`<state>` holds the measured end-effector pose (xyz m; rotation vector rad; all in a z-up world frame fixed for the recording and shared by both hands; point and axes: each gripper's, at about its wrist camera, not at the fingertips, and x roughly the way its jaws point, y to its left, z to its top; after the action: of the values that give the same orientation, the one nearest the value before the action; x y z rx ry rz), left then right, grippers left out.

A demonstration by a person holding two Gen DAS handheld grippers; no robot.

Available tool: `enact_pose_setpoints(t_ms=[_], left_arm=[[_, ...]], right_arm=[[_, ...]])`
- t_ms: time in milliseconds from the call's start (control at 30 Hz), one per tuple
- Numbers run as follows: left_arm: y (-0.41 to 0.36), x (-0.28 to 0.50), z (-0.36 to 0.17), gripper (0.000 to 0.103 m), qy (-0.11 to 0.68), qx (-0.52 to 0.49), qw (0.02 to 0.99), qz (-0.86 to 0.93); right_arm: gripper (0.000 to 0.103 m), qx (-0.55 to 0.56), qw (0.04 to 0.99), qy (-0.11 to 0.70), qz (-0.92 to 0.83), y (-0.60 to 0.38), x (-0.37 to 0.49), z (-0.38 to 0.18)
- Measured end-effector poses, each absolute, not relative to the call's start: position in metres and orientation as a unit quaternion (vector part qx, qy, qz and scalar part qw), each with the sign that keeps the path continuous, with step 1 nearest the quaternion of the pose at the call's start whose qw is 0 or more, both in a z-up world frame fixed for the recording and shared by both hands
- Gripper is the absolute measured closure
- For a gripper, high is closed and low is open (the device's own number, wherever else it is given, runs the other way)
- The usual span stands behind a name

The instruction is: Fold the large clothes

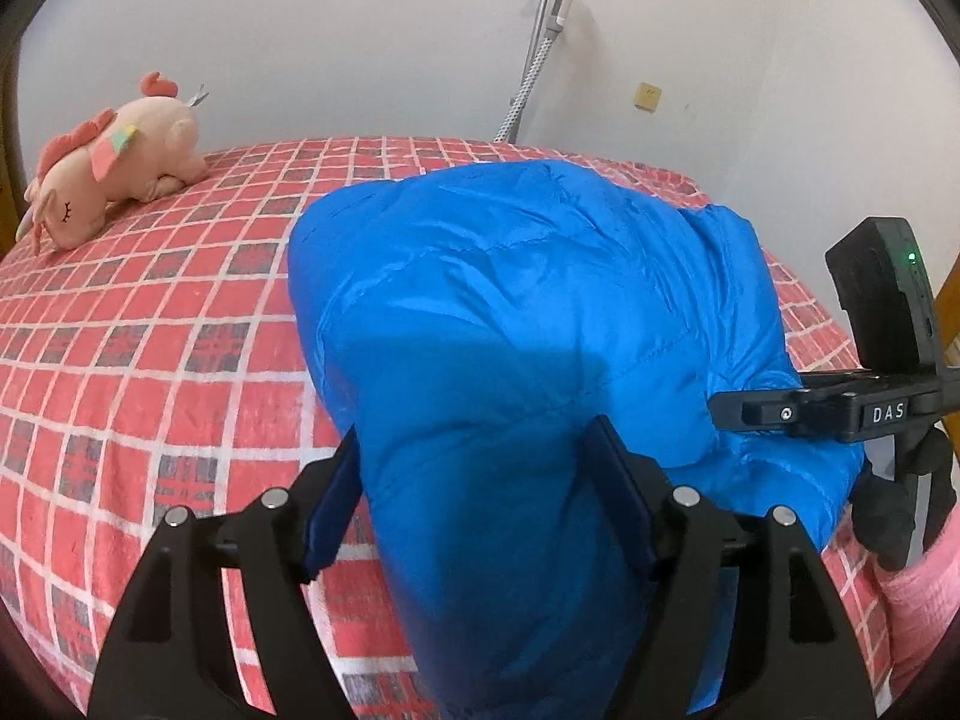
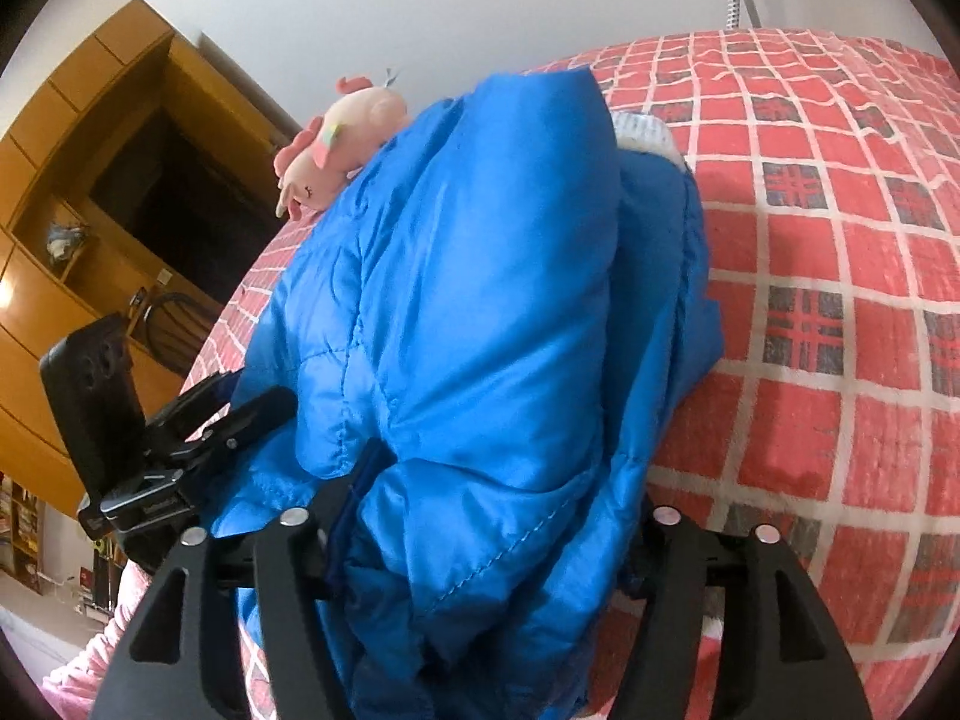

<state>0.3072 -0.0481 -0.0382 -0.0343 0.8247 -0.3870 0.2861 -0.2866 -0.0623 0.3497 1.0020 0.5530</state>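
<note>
A bulky blue jacket (image 1: 528,324) lies across a red checked bed (image 1: 150,324), filling the centre of both views, and both grippers have thick bundles of it between their fingers. In the left wrist view the left gripper (image 1: 474,492) at the bottom centre has its jaws wide, with a padded roll of jacket filling the gap; whether the pads press on it or have let go I cannot tell. The right gripper (image 2: 486,534) at the bottom of its own view is the same: jaws wide, puffy fabric bulging between and over them, grip uncertain. Each also shows at the edge of the other's view, so the two flank one end of the jacket, probably to carry that end over as one fold. No container shows, apart from a wooden cabinet (image 2: 102,192) at the left of the right wrist view, its contents too small to tell. A pink plush toy (image 1: 114,162) lies on the bed at the upper left, well apart from the jacket
</note>
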Motion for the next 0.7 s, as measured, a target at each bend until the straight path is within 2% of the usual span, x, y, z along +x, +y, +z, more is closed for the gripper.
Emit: enact_pose_setpoints(t_ms=[167, 333, 700], left_arm=[[-0.039, 0.290, -0.024, 0.025, 0.402, -0.005, 0.899, -0.175], [-0.032, 0.262, -0.022, 0.022, 0.394, 0.000, 0.902, -0.176], [-0.030, 0.255, -0.049, 0.019, 0.411, -0.017, 0.896, -0.166]], right_arm=[[0.030, 0.144, 0.843, 0.459, 0.240, -0.300, 0.259, -0.041], [0.030, 0.126, 0.860, 0.440, 0.227, -0.318, 0.220, -0.030], [0.029, 0.113, 0.861, 0.469, 0.161, -0.315, 0.223, -0.071]])
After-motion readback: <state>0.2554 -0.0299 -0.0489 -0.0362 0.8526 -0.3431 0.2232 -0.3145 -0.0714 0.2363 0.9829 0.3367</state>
